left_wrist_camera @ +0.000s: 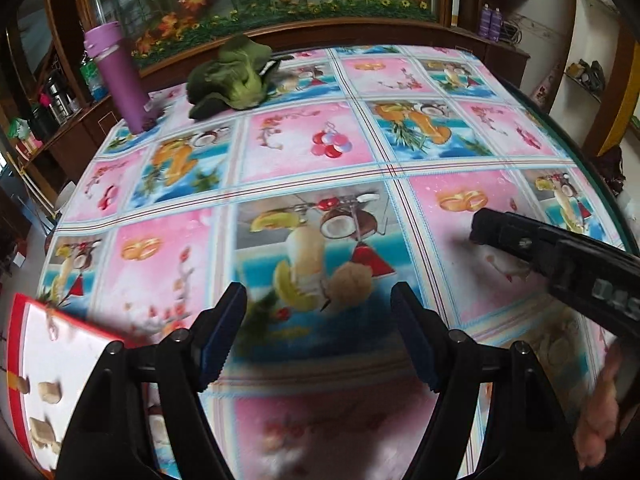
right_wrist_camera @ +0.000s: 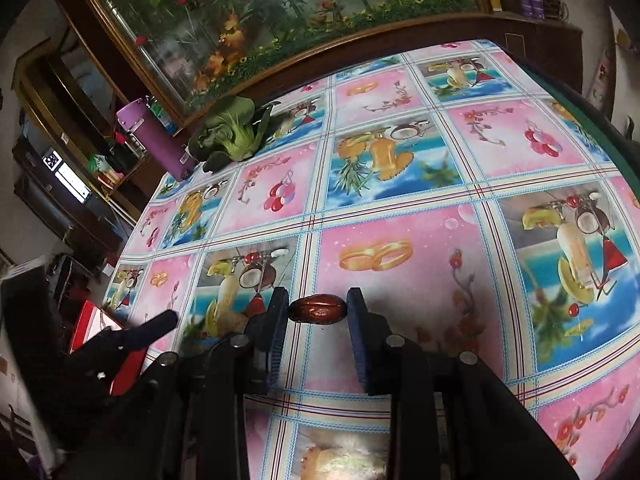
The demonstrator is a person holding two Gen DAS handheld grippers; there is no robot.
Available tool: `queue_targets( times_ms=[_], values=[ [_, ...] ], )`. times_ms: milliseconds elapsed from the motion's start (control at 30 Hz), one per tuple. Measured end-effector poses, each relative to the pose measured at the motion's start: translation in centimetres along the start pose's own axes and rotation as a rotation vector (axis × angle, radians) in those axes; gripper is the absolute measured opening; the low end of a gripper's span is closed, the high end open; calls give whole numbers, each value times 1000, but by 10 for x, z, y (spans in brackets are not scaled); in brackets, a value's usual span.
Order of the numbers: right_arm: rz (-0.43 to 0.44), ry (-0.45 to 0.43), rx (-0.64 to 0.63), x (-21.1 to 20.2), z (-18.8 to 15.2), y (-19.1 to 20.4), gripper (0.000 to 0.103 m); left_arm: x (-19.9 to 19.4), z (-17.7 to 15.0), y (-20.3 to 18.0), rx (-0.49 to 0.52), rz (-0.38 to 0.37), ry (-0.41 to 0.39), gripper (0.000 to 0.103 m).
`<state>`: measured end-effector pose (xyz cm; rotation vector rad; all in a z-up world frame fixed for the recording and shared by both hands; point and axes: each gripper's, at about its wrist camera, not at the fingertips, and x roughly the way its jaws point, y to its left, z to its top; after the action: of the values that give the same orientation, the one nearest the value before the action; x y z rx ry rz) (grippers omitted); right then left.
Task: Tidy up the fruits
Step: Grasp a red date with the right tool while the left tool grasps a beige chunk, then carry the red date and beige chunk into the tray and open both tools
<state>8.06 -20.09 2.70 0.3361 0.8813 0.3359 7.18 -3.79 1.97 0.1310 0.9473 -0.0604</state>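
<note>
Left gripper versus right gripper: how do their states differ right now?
The left gripper is spread wide with nothing between its pads; the right gripper is closed on a red date. The left hovers beside the red-rimmed tray; the right is further from it.

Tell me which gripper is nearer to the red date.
Right. The right gripper has the red date between its fingertips, pads closed against both ends. The left gripper is open off to the left, beside the red-rimmed tray, with nothing between its fingers.
</note>
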Motion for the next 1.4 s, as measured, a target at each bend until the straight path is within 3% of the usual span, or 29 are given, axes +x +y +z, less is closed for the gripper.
queue_targets(
  times_ms=[100, 267, 400, 567, 700, 867, 1000, 1200, 1400],
  values=[
    [15, 12, 12, 1, 0, 0, 29, 11, 2, -3, -6, 0, 19, 74],
    [26, 14, 19, 2, 0, 1, 29, 24, 2, -2, -31, -33, 27, 56],
    [33, 8, 16, 2, -1, 2, 29, 23, 3, -2, -38, -67, 17, 30],
    [39, -38, -11, -5, -2, 7, 29, 14, 0, 2, -66, -64, 1, 30],
    [96, -98, -69, -16, -7, 23, 29, -26, -7, 7, -61, -6, -80, 30],
    [199, -51, -105, -17, -32, 61, 28, -100, -34, 28, -76, 51, -207, 30],
    [256, -17, -178, -21, -56, 109, 28, -140, -64, 58, -125, 79, -263, 30],
    [317, 6, -325, -28, -82, 183, 28, -170, -105, 108, -200, 195, -294, 30],
    [338, 67, -411, -7, -103, 238, 28, -183, -142, 160, -288, 307, -298, 30]
  ],
)
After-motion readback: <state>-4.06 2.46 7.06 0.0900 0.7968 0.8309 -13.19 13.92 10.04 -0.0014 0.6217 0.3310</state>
